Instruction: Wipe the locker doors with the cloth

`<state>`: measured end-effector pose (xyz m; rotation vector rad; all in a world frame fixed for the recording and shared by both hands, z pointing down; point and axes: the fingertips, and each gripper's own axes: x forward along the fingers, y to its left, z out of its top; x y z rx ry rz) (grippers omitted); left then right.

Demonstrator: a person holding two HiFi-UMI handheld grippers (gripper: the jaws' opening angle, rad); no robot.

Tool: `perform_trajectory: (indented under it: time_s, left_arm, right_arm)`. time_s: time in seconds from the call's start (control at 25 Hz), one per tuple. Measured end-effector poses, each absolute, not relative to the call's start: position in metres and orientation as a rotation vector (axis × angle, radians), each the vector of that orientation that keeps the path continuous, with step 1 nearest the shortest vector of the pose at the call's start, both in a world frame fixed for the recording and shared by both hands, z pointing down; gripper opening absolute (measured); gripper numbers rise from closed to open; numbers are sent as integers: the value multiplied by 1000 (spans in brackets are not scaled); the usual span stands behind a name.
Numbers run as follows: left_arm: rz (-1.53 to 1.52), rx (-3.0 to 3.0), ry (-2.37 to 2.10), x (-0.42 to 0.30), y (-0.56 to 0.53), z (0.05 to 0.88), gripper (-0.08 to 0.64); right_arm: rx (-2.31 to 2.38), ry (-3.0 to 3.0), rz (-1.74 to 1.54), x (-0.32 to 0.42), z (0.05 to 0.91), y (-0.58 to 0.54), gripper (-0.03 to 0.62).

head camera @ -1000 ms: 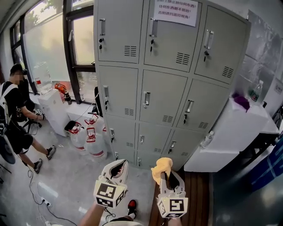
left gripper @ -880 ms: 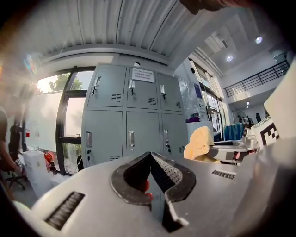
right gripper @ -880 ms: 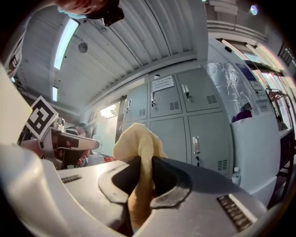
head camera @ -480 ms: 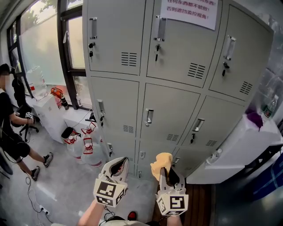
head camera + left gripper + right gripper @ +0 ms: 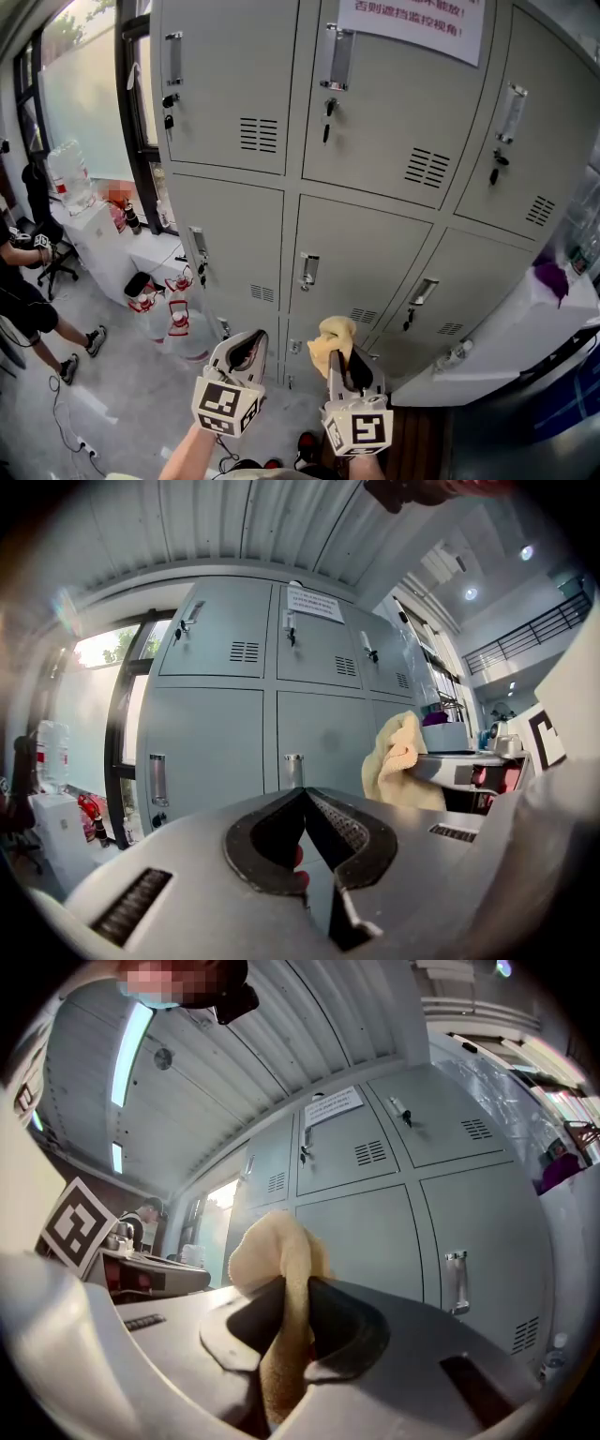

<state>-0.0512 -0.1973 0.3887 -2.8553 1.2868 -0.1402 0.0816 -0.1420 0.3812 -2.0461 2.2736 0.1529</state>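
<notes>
While the head view shows only two tongs raised before the grey locker doors (image 5: 361,253), each tongs' own view settles its grip. The right tongs (image 5: 292,1288) are clamped on the single yellow cloth (image 5: 272,1251), which bunches above their tips in front of the middle column. The left tongs (image 5: 302,794) are closed tip to tip on nothing. Two rows of three doors show, with a third row partly visible below.

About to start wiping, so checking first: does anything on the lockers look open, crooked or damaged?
Nothing stands out. The locker doors in view all sit shut and flush, keys hang from several of them, and the cloth is clamped in the right tool.
</notes>
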Motion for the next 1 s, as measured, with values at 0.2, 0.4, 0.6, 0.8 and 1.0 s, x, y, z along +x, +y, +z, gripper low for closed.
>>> perform_trajectory:
  time_s: [0.2, 0.4, 0.6, 0.8, 1.0]
  left_arm:
    - [-120, -2828, 1339, -34, -227, 383, 23]
    - [-122, -2806, 1398, -23, -250, 385, 23]
    - [-142, -2790, 1451, -23, -263, 388, 23]
    - [-145, -2769, 1483, -28, -269, 385, 23]
    - [-127, -2764, 1490, -32, -270, 382, 23]
  right_arm:
    - [-1980, 2327, 168, 96, 375, -180, 71]
    - [-1891, 2354, 238, 99, 345, -212, 72]
    - [-1781, 2365, 318, 87, 302, -242, 72]
    - [-1747, 2377, 401, 64, 263, -273, 71]
    - [-1785, 2400, 403, 52, 250, -307, 71]
